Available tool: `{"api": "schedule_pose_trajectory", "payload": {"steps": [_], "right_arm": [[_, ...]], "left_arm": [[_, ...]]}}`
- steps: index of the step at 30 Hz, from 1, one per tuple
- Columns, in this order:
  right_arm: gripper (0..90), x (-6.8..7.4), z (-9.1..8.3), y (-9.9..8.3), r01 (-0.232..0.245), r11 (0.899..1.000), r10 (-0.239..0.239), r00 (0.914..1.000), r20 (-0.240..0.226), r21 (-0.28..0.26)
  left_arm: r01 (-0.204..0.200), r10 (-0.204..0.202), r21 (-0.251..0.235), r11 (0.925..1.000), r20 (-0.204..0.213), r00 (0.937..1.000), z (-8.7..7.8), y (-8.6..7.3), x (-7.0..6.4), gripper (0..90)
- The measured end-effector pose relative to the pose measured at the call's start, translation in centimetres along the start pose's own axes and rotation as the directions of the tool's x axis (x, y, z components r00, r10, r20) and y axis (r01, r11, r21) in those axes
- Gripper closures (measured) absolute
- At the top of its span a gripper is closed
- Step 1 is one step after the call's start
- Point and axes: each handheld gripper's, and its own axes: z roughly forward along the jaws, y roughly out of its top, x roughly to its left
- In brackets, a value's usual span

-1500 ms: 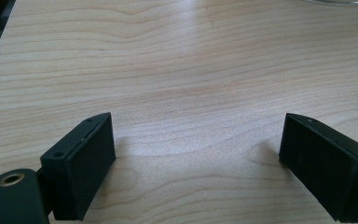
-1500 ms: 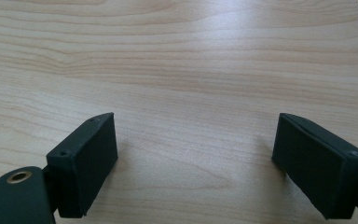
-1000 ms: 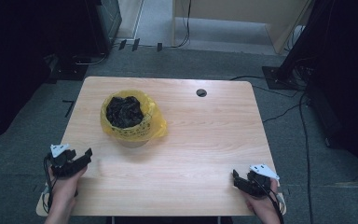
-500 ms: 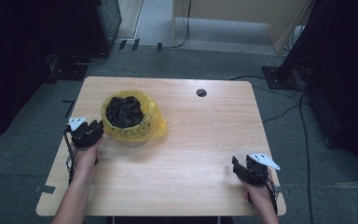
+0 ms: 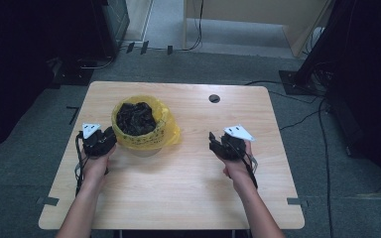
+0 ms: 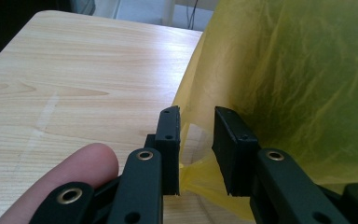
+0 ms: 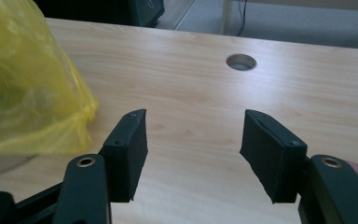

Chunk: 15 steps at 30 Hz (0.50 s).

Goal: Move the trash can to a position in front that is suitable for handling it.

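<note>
While the wooden table [image 5: 178,188] lay mostly bare, a yellow bag-lined bin [image 5: 141,130] of dark stuff stood left of its centre; the left gripper [image 6: 196,140], jaws narrowly parted, straddled a fold of yellow film and risked tearing it or tipping the bin; the right gripper [image 7: 193,140] gaped wide, well apart.

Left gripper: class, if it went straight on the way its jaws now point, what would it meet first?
The yellow bag. The left gripper stands open with a fold of that plastic already between its jaws, so it would press into the bag's side almost at once; whether a pad touches it yet is unclear.
</note>
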Motion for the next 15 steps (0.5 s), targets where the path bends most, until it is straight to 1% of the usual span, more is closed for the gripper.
{"api": "schedule_pose_trajectory", "payload": {"steps": [2, 4, 6, 8, 9, 11, 12, 13, 14, 15], "right_arm": [[40.6, 0.8, 1.1, 1.0, -0.01, 1.0, 0.01, 0.9999, -0.011, 0.006], [39.7, 1.6, 2.3, 1.8, -0.035, 0.999, 0.036, 0.9991, -0.024, 0.012], [39.0, 2.8, 3.9, 2.2, -0.043, 0.999, 0.043, 0.999, -0.013, 0.014], [39.1, 4.2, 5.6, 2.4, -0.036, 0.999, 0.036, 0.9994, -0.001, 0.032], [40.5, 5.0, 6.5, 2.3, -0.023, 0.999, 0.023, 0.9997, 0.003, 0.038], [42.0, 6.4, 8.0, 2.3, 0.012, 0.999, -0.012, 0.9999, -0.003, 0.044], [43.7, 7.1, 8.6, 2.3, 0.022, 0.999, -0.021, 0.9997, -0.011, 0.041], [45.6, 7.7, 9.1, 2.4, 0.024, 0.999, -0.024, 0.9996, -0.015, 0.03], [46.7, 8.3, 9.5, 2.4, 0.015, 1.0, -0.015, 0.9997, -0.018, 0.026], [47.5, 8.8, 9.8, 2.4, 0.012, 1.0, -0.012, 0.9997, -0.024, 0.02]], "left_arm": [[0.002, -0.002, -0.002, 1.0, 0.003, 1.0, -0.1, 0.0, 0.0, 71.9], [0.003, -0.003, -0.002, 1.0, 0.001, 1.0, -0.1, 0.0, -0.1, 72.2], [0.008, -0.008, -0.004, 1.0, -0.002, 1.0, -0.1, -0.1, -0.2, 72.5], [0.011, -0.011, -0.004, 0.9999, -0.003, 0.9999, 0.0, -0.2, -0.4, 72.5], [0.013, -0.013, -0.005, 0.9999, -0.002, 0.9999, 0.0, -0.3, -0.6, 72.5], [0.005, -0.005, -0.001, 1.0, 0.004, 1.0, 0.1, -0.3, -0.7, 72.5], [0.005, -0.005, -0.001, 1.0, 0.005, 1.0, 0.1, -0.4, -0.8, 72.5], [0.001, -0.001, 0.002, 1.0, 0.009, 1.0, 0.1, -0.5, -0.8, 72.5], [0.003, -0.003, 0.001, 1.0, 0.014, 0.9999, 0.2, -0.5, -0.9, 72.6], [-0.004, 0.004, 0.005, 1.0, 0.019, 0.9998, 0.2, -0.6, -0.9, 73.2]]}}
